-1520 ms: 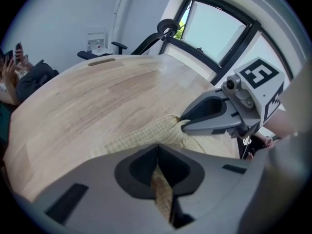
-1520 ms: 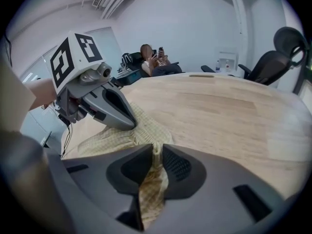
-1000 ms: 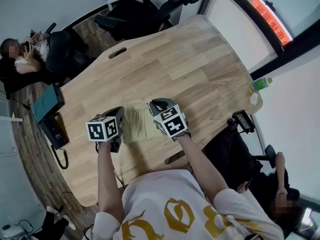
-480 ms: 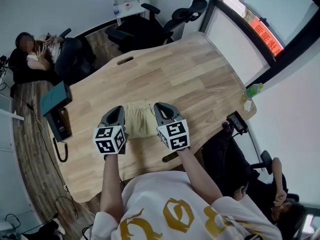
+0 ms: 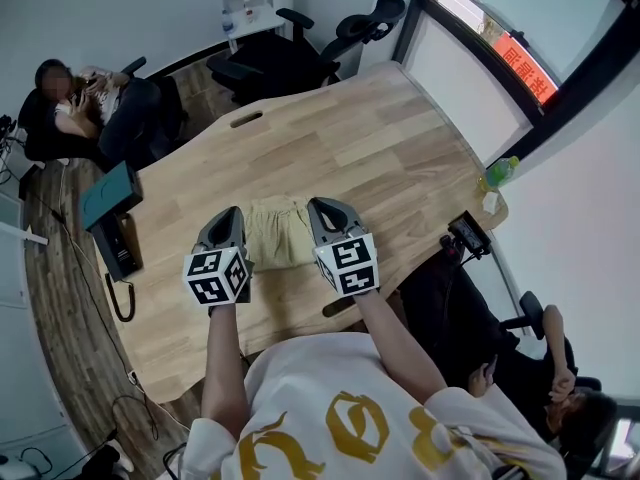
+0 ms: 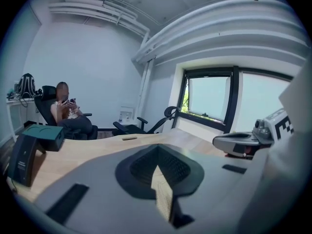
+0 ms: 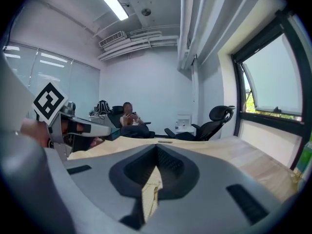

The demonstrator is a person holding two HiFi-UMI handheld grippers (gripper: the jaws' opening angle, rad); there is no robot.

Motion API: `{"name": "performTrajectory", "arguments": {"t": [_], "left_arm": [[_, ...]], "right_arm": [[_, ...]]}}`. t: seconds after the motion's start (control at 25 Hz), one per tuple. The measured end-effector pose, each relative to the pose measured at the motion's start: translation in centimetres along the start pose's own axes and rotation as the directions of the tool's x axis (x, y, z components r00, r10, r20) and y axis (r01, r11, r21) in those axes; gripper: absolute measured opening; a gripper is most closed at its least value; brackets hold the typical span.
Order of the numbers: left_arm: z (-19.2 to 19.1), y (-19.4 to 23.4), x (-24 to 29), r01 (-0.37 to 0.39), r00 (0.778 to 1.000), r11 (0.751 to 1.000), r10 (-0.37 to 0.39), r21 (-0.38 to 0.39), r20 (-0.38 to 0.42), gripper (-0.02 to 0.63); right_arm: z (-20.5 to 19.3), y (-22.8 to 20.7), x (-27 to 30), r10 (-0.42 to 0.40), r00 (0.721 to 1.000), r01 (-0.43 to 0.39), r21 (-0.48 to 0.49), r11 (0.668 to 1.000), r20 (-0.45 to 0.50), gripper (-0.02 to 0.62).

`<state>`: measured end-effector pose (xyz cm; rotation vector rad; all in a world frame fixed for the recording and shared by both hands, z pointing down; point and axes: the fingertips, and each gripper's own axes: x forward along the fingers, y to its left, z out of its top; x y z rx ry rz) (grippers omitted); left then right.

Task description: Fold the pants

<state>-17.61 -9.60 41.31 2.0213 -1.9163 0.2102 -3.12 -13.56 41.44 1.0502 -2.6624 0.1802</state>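
The tan pants (image 5: pixel 272 230) lie folded into a small rectangle on the wooden table (image 5: pixel 380 138), near its front edge. My left gripper (image 5: pixel 229 215) hovers just left of them and my right gripper (image 5: pixel 322 208) just right of them, both above the tabletop and pointing away from me. In the left gripper view the left gripper (image 6: pixel 157 151) has its jaws together with nothing held. The right gripper (image 7: pixel 156 152) looks the same in its own view, with only a tan sliver showing below the closed jaws.
A teal box (image 5: pixel 110 193) and a black desk phone (image 5: pixel 118 248) sit at the table's left edge. A green bottle (image 5: pixel 500 171) and a black device (image 5: pixel 466 235) are at the right edge. Office chairs (image 5: pixel 290 48) and a seated person (image 5: pixel 90 93) are beyond the table.
Both grippers have risen off the table beside the pants and tilted up toward level. The pants stay lying folded.
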Motion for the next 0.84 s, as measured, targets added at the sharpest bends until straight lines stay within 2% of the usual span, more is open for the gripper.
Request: {"name": "performTrajectory", "arguments": {"t": [0.4,0.64,0.84], "left_arm": [[-0.7,-0.5,0.6,0.023,0.999,1.0,-0.023,-0.003,-0.033,0.006],[-0.7,0.0,0.7,0.013,0.999,1.0,-0.013,0.001,-0.033,0.006],[-1.0,1.1,0.6,-0.017,0.999,0.999,0.017,-0.027,-0.035,0.006]], "right_arm": [[-1.5,-0.7,0.1,-0.018,0.999,0.02,0.043,0.999,-0.037,0.005],[-1.6,-1.2,0.2,-0.024,0.999,0.026,0.051,0.998,-0.037,0.005],[-1.7,-0.9,0.6,-0.001,0.999,0.003,0.042,0.999,-0.042,0.005]]}}
